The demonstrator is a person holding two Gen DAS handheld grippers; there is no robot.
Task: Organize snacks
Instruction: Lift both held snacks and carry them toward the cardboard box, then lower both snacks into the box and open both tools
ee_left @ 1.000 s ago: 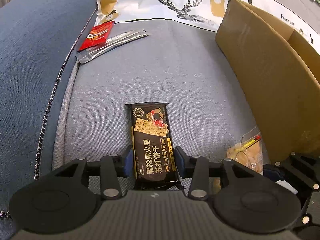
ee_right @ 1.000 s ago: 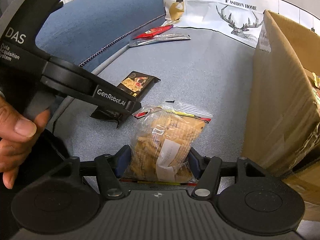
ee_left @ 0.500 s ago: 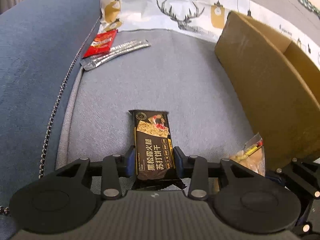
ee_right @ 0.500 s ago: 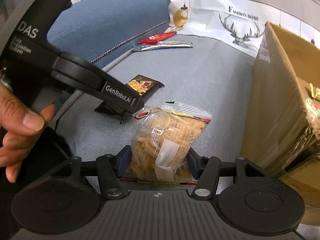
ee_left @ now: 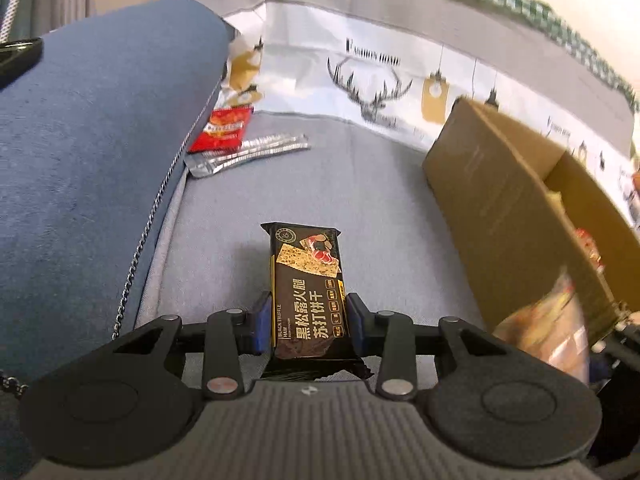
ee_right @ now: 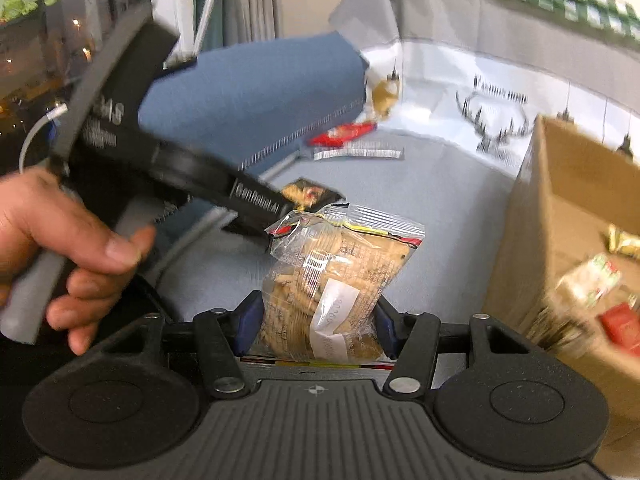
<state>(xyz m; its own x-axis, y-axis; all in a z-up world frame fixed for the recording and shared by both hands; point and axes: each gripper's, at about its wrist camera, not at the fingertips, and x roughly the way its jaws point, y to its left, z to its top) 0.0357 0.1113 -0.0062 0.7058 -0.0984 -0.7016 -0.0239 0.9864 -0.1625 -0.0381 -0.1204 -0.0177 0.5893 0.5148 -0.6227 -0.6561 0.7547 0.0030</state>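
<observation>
Two hand-held grippers each carry a snack above a grey sofa seat, beside an open cardboard box (ee_left: 520, 208).

The left hand-held gripper (ee_left: 308, 326) clamps a black cracker packet (ee_left: 308, 292) by its near end, long axis pointing straight ahead. The right hand-held gripper (ee_right: 316, 326) squeezes a clear biscuit bag (ee_right: 336, 280), sealed end forward, probably bound for the box.

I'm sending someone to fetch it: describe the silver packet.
On the grey sofa seat, look to the far end beside the blue armrest. The silver packet lies flat there, partly under a red packet. It is the only long, shiny, ridged one.
</observation>
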